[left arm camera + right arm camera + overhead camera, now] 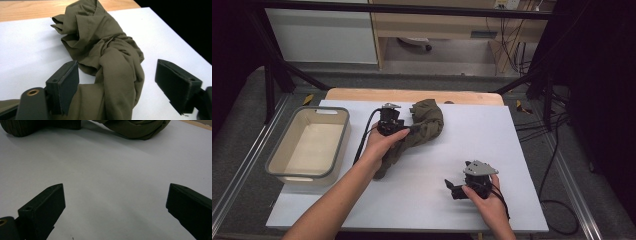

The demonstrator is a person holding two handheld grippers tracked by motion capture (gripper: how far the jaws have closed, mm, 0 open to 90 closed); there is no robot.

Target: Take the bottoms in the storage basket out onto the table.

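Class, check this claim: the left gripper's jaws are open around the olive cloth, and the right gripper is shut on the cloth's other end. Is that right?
Not quite. The right gripper is open over the bare white table, apart from the olive cloth, as the right gripper view shows. The left gripper does stand open around the cloth.

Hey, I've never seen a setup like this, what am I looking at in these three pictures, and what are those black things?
A person sits at a table covered by a white sheet, holding a hand tool with two black jaws in each hand. The wide picture comes from a camera overhead. The other two come from cameras riding on each tool. The left gripper is open, its jaws on either side of a crumpled olive cloth, not yet squeezing it. The right gripper is open over bare sheet, holding nothing. A beige bin with a grey rim sits at the left.
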